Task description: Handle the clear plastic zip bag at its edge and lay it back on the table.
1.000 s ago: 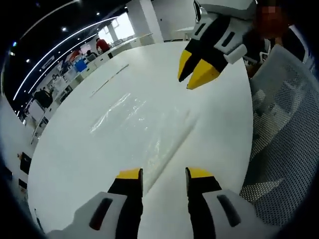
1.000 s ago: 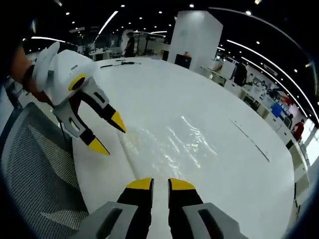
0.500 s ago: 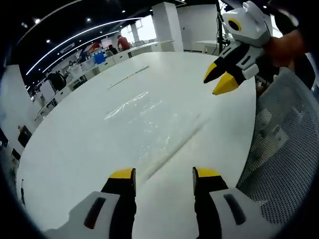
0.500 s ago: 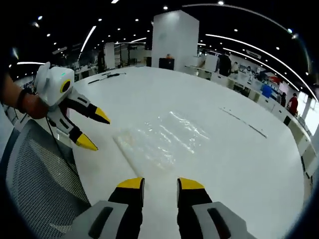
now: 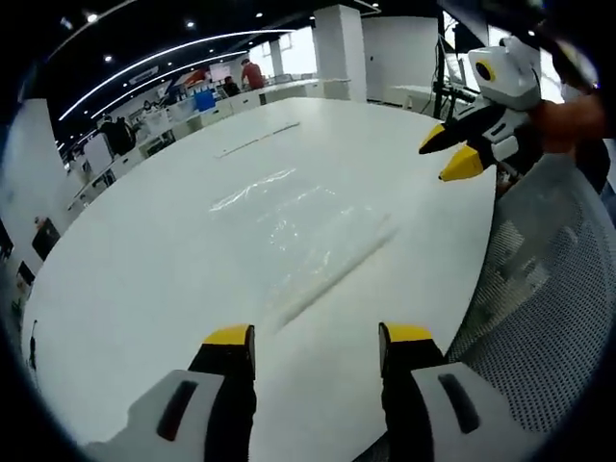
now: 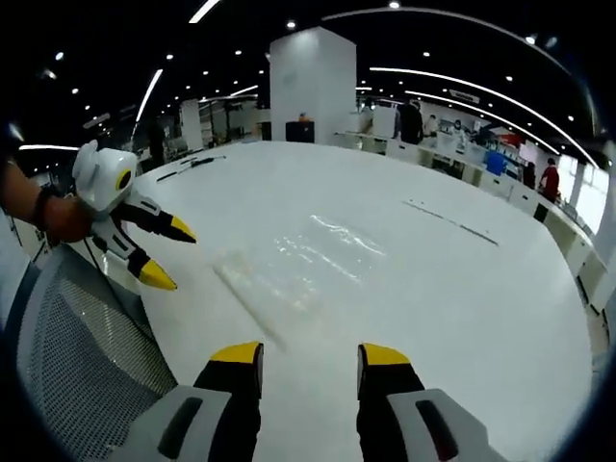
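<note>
Nearest in the left gripper view, the left hand-held gripper (image 5: 316,346) is seen with its yellow-tipped jaws spread wide and nothing between them; in the right gripper view the right hand-held gripper (image 6: 308,361) is likewise held wide and empty. Just beyond both sets of jaws, the clear plastic zip bag (image 5: 303,231) is laid flat on the white table (image 5: 144,289), apart from either tool. Its near zip edge is presented as a long strip running diagonally across each gripper's line of approach, straight ahead. Neither hand can be judged clearly nearer. The bag seems already returned to the table, so any further pinch would be made at that near edge. Farther off, a mesh chair (image 5: 549,318) is seen beside the table.
</note>
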`<state>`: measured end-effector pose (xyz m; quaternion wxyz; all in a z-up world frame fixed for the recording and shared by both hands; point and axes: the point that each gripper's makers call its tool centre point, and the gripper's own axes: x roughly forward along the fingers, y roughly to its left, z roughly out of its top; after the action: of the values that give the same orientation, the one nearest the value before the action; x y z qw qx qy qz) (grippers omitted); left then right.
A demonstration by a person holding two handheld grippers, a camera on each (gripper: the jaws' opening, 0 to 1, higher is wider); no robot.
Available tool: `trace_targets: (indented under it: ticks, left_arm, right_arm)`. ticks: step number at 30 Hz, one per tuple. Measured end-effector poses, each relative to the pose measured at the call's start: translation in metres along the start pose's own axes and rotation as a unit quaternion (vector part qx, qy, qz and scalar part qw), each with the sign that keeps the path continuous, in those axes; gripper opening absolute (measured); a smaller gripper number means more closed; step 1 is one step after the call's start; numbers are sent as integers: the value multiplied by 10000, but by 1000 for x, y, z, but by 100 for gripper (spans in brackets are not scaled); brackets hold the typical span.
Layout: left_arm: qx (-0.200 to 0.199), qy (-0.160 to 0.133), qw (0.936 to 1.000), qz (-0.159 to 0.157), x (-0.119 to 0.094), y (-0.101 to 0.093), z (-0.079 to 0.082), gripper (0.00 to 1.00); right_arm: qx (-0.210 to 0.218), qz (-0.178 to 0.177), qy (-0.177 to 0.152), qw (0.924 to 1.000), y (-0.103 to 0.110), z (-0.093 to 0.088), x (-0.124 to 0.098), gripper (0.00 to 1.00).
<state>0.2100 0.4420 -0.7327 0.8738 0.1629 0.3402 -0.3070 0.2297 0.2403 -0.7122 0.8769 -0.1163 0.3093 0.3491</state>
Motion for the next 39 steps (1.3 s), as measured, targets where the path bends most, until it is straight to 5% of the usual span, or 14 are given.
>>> trace_targets:
  ticks: [11, 39]
  left_arm:
    - [-412, 177, 9990, 49, 0, 4, -12, 52]
    - [-537, 481, 9974, 51, 2, -3, -20, 53]
  right_arm:
    - [182, -66, 236, 9995, 0, -25, -6, 45]
    - [409, 23, 52, 9991, 0, -24, -9, 51]
